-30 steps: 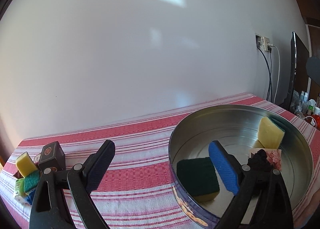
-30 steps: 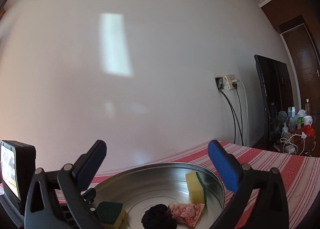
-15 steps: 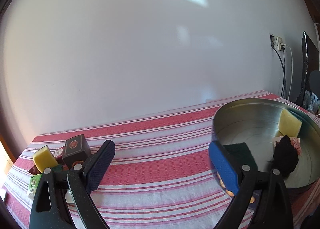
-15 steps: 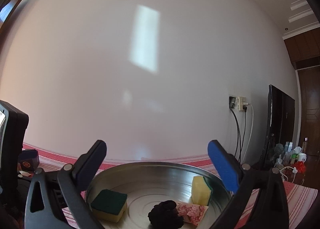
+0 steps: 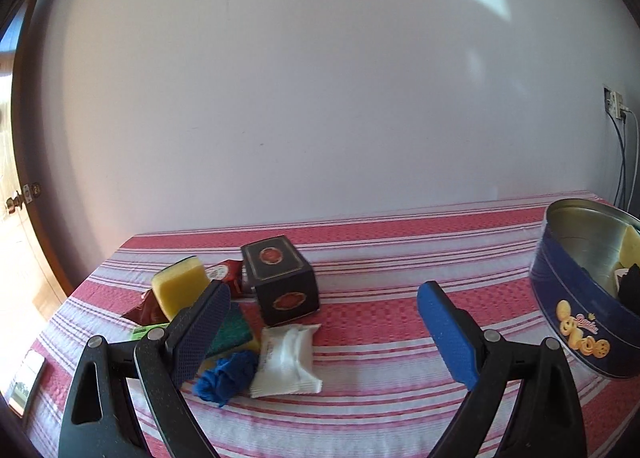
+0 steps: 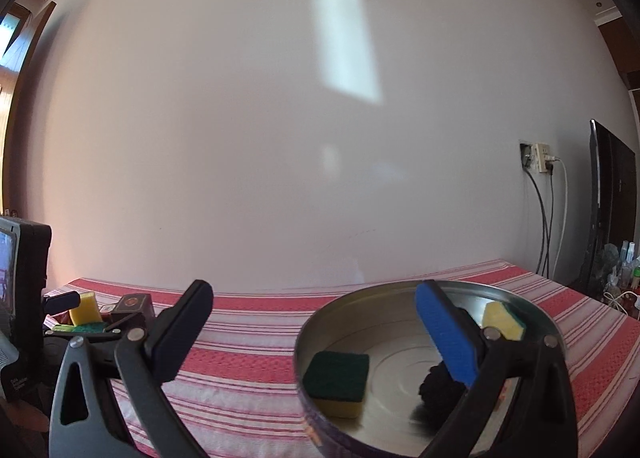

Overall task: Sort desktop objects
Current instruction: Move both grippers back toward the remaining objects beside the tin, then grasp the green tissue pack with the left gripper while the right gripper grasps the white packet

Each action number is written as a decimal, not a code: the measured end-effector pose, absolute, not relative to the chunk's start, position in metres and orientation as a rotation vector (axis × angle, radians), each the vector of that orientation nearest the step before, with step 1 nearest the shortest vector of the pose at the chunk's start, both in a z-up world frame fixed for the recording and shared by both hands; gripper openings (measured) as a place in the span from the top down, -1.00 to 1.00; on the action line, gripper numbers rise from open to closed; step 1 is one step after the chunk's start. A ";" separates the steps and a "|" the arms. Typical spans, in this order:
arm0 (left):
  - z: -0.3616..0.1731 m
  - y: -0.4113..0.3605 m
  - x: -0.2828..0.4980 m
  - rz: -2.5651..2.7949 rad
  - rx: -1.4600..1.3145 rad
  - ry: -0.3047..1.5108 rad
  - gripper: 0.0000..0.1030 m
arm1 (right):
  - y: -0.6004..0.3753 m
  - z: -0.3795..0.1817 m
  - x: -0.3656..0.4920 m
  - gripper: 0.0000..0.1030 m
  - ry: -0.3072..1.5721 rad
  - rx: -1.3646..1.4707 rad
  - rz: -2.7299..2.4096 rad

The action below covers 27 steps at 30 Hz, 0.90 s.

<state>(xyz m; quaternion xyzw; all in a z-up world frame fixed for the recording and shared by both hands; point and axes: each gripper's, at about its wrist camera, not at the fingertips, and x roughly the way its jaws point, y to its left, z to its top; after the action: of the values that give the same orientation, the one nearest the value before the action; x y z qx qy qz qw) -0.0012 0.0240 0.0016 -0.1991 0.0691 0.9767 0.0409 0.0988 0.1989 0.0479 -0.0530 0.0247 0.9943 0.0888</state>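
Left gripper [image 5: 324, 322] gapes empty above white packet [image 5: 287, 361] and blue yarn [image 5: 227, 376].

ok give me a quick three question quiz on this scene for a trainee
1. True or false: the left tool is open and holds nothing.
2. Which lies inside the tin? A) the dark box B) a green-topped sponge C) the white packet
3. Fill in: the blue yarn lies just left of the white ____.

Key: 1 true. 2 B, the sponge lies on the tin floor, while the dark box sits on the cloth. 3 packet.
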 end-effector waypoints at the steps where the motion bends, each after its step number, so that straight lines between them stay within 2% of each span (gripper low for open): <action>1: -0.001 0.018 0.000 3.013 -0.621 0.218 -0.87 | 0.193 0.047 0.097 -1.00 0.079 -0.171 2.976; 7: -0.005 -0.038 -0.019 3.139 -0.755 0.157 -0.87 | 0.149 0.037 0.074 -1.00 0.123 -0.353 3.094; 16: -0.023 -0.130 -0.055 3.203 -1.081 -0.105 -0.87 | 0.075 0.029 0.038 -1.00 0.156 -0.596 3.233; 22: -0.040 -0.154 -0.075 3.082 -1.253 -0.208 -0.87 | 0.050 0.017 0.008 -1.00 0.221 -0.785 3.267; 27: -0.056 -0.163 -0.092 2.974 -1.382 -0.316 -0.89 | 0.049 0.012 0.006 -1.00 0.198 -0.812 3.287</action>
<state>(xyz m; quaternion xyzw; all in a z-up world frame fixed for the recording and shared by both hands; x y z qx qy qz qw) -0.0916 -0.1631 -0.0561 -0.4182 -0.0955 0.9001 -0.0765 0.0058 0.0487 0.0119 -0.2374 0.0578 0.9616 -0.1248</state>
